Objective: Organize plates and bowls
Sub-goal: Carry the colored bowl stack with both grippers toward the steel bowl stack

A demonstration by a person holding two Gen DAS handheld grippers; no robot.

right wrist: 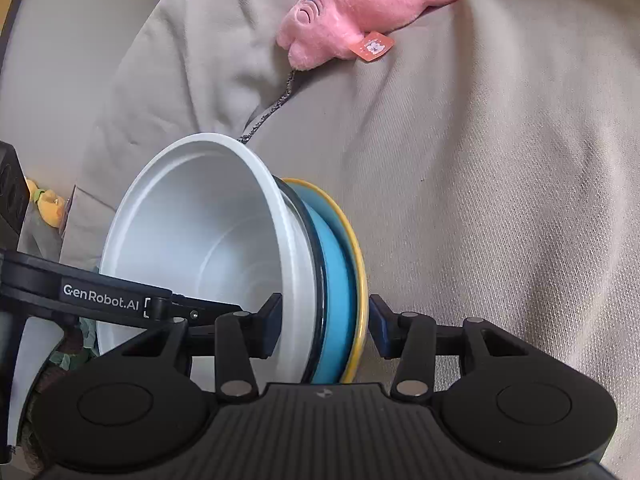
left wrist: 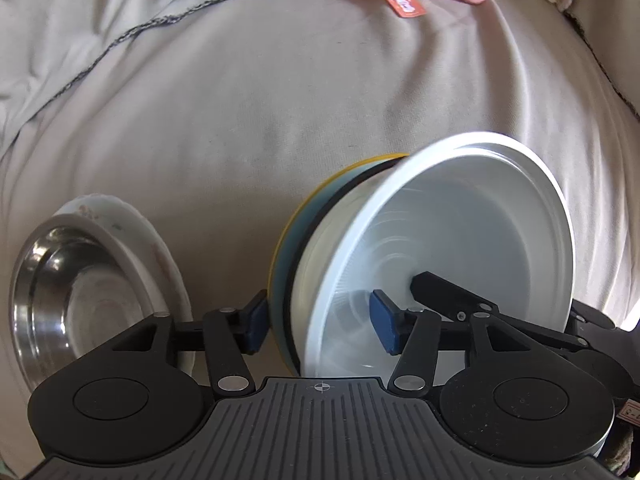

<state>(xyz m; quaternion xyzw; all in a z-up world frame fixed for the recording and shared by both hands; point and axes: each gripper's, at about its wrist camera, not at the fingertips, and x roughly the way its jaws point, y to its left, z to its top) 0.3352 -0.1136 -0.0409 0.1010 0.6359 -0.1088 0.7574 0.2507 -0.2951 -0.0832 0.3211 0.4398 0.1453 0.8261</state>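
Observation:
A nested stack stands on its edge: a white bowl (left wrist: 460,240) in front, then a black-rimmed dish, a blue bowl (right wrist: 338,280) and a yellow plate (right wrist: 360,264). My right gripper (right wrist: 326,330) is shut on the stack, one pad inside the white bowl (right wrist: 200,240) and the other against the yellow plate. My left gripper (left wrist: 320,322) straddles the same stack's rim and is open, its right pad hanging free inside the white bowl. In the left wrist view, one right-gripper finger (left wrist: 440,292) reaches into the bowl. The left gripper's arm (right wrist: 104,296) crosses the right wrist view.
A steel bowl (left wrist: 72,292) sits on a white floral plate (left wrist: 160,256) to the left of the stack. All rests on a wrinkled beige cloth (left wrist: 280,100) with a dark stitched seam. A pink plush toy (right wrist: 360,12) lies at the far edge.

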